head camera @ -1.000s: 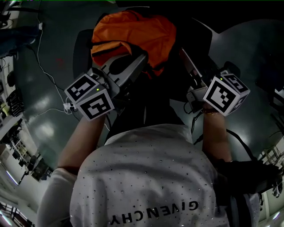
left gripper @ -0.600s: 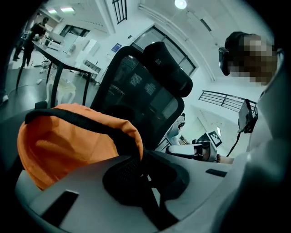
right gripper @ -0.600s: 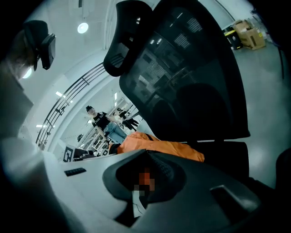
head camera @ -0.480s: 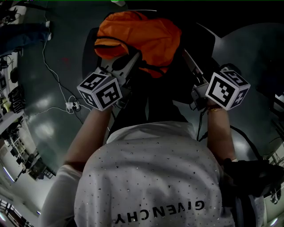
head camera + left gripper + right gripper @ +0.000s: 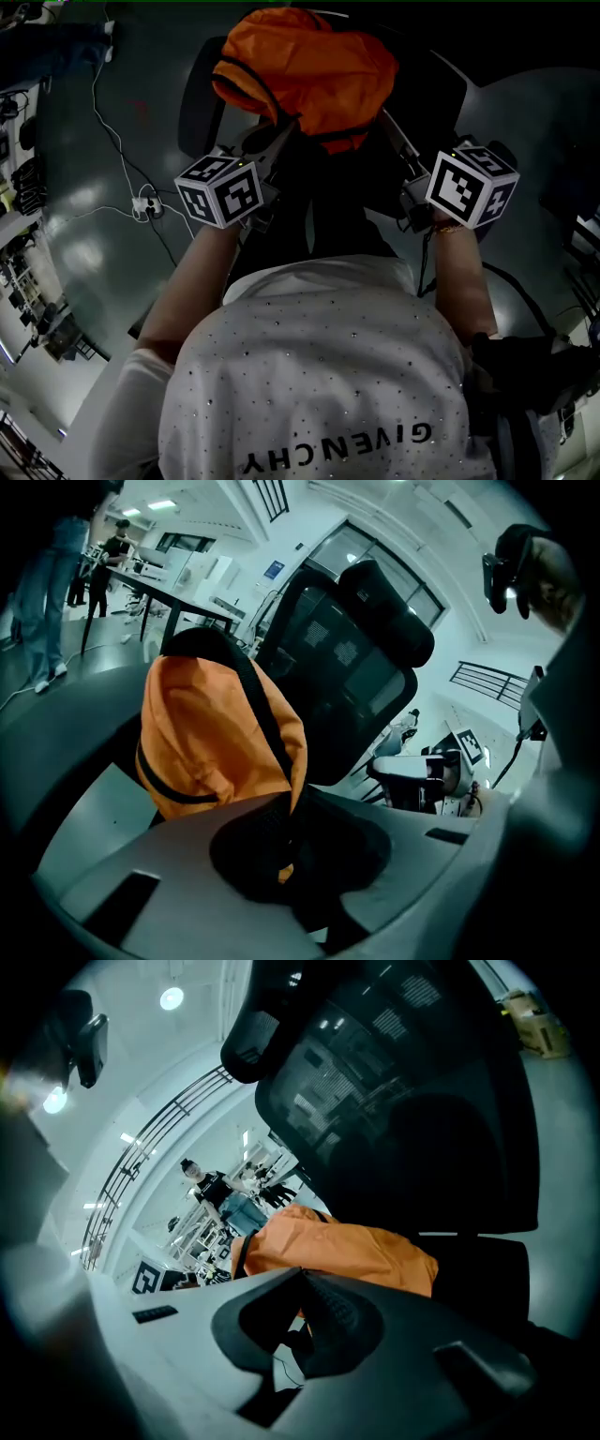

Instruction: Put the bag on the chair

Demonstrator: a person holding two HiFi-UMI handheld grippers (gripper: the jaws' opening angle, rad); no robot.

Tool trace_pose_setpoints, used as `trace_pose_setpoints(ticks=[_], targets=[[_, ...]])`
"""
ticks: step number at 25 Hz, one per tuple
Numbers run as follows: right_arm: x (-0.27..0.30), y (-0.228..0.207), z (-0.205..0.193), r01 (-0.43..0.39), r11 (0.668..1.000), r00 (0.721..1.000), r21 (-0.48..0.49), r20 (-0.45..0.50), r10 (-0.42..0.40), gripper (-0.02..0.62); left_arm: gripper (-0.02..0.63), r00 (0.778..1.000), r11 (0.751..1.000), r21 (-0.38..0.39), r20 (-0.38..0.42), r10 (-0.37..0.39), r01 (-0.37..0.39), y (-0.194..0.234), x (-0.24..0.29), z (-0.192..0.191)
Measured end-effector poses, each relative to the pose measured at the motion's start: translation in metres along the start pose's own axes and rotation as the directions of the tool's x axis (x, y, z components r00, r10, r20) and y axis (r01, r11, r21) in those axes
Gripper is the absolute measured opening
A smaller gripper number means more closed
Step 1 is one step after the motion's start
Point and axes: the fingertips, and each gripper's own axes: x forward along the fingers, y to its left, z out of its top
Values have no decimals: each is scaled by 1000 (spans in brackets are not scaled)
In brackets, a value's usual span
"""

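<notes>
The orange bag [image 5: 309, 66] with black straps lies bunched against the black office chair [image 5: 427, 89]; whether its weight rests on the seat I cannot tell. My left gripper [image 5: 284, 129] pinches the bag's near left edge at a black strap, and its jaws are opening slightly with the strap still between them. In the left gripper view the bag [image 5: 211, 733] fills the left, with the chair's back and headrest [image 5: 352, 658] behind it. My right gripper [image 5: 384, 117] is shut on the bag's near right edge. The right gripper view shows orange fabric [image 5: 352, 1251] at the jaws below the chair back [image 5: 403, 1101].
A white cable and a power strip [image 5: 145, 202] lie on the grey floor to the left. Desks and equipment line the far left edge [image 5: 23, 272]. The left gripper view shows a long desk [image 5: 159, 583] and a standing person [image 5: 42, 592] beyond the chair.
Both grippers and the bag have moved forward toward the chair. The bag now lies further over the chair. Both grips look unchanged.
</notes>
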Motion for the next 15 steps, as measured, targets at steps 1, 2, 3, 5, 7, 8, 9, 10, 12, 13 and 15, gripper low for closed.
trace_pose_setpoints(ticks=[1,2,3,5,7,8,9,10,12,13,15], targets=[[2,2,-3,-2,1000,1000,-6,-7,2,3,37,1000,1000,-4,4,14,-14,3,-3,-2],[4,4,-5,-4,1000,1000,-12,-10,4,3,37,1000,1000,-6,10,29,-29,7,-5,-4],[4,6,-6,-3,1000,1000,-17,-10,3,3,35,999,999,-8,17,45,-44,10,-8,-6],[3,10,-8,2,1000,1000,-24,-2,-2,3,32,996,997,-21,39,79,-78,18,-14,-9],[-1,13,-10,14,1000,1000,-27,6,-14,3,29,990,992,-55,65,121,-118,30,-21,-10],[-2,15,-10,22,999,1000,-30,8,-21,3,29,987,988,-73,71,143,-138,36,-23,-12],[-4,16,-9,31,999,999,-36,10,-31,3,29,985,984,-86,67,161,-155,43,-25,-14],[-6,17,-8,42,998,999,-44,14,-42,3,31,984,982,-89,53,170,-165,48,-24,-16],[-11,18,-5,65,996,998,-61,23,-64,3,32,986,984,-70,11,165,-164,51,-23,-22],[-14,20,-4,76,995,997,-66,27,-74,3,32,988,986,-59,-7,154,-155,49,-23,-25],[-21,24,-2,95,993,995,-72,33,-92,4,34,991,990,-49,-26,130,-132,44,-25,-28]])
